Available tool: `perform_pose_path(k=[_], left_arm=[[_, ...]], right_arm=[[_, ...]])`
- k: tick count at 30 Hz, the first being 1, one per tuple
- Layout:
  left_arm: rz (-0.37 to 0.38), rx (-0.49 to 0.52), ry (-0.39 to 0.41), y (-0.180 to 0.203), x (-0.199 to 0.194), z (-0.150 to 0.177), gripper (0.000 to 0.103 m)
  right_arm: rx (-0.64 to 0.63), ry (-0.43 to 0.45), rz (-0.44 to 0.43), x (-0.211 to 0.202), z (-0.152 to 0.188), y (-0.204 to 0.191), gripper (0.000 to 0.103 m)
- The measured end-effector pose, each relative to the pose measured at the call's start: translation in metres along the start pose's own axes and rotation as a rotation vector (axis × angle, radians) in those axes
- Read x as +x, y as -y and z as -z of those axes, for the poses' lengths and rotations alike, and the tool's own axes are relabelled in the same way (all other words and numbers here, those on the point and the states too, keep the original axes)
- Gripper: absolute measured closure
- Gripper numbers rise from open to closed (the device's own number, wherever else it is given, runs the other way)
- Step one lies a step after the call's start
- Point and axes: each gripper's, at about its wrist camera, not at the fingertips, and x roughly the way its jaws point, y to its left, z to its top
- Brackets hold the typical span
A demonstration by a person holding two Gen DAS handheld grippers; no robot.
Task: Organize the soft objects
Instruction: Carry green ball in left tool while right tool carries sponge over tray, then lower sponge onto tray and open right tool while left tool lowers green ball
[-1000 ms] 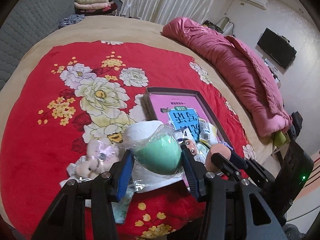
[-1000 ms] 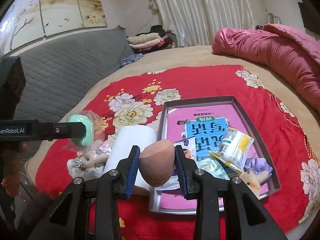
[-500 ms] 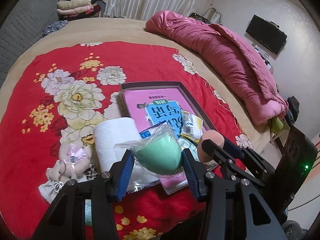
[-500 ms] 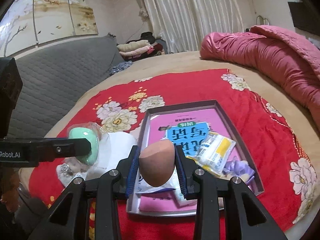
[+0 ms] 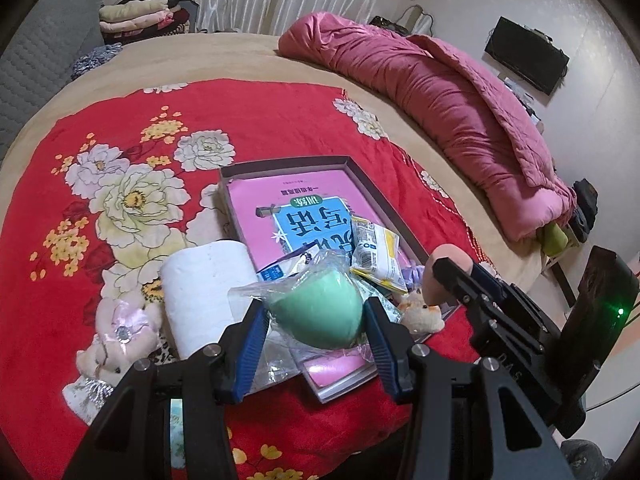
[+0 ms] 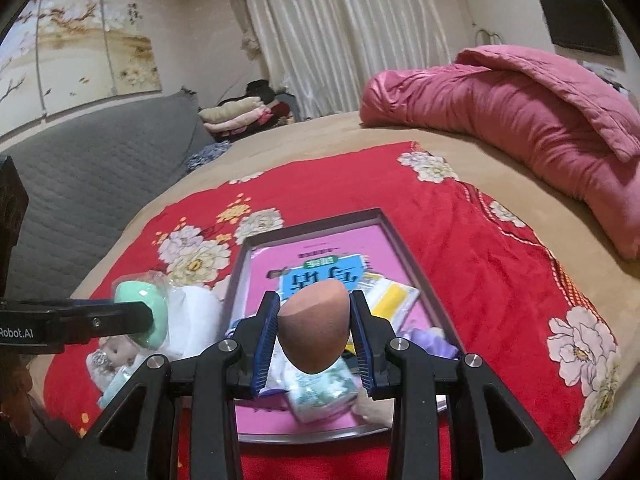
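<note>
Both hand-held grippers are loaded: the left hand-held gripper [image 5: 316, 322] clamps a green sponge [image 5: 320, 312] in clear wrap, the right hand-held gripper [image 6: 315, 336] a tan sponge [image 6: 314, 330], each blunt end forward. Taking the tray [image 6: 416, 268] as landmark, the tan sponge hangs over its near end, closer in; the green one hovers at its near left corner, beside the white roll [image 5: 204, 284].

Over the tray [image 6: 416, 256], our left gripper [image 5: 316, 320] pinches a green sponge [image 5: 320, 312]; our right gripper [image 6: 314, 332] pinches a tan sponge [image 6: 314, 328].
</note>
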Motion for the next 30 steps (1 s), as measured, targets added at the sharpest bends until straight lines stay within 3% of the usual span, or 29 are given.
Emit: perform_pose_path(k=[9, 19, 30], left_arm=[[0.024, 0.044, -0.096, 0.021, 0.040, -0.002, 0.054], [0.017, 0.107, -0.207, 0.046, 0.074, 0.024, 0.054], [0.010, 0.112, -0.239, 0.040, 0.090, 0.035, 0.054]], right_arm=[[0.048, -0.025, 0.015, 0.006, 0.005, 0.022, 0.067], [0.075, -0.066, 0.009, 0.017, 0.009, 0.033, 0.067], [0.079, -0.108, -0.031, 0.025, 0.011, 0.033, 0.067]])
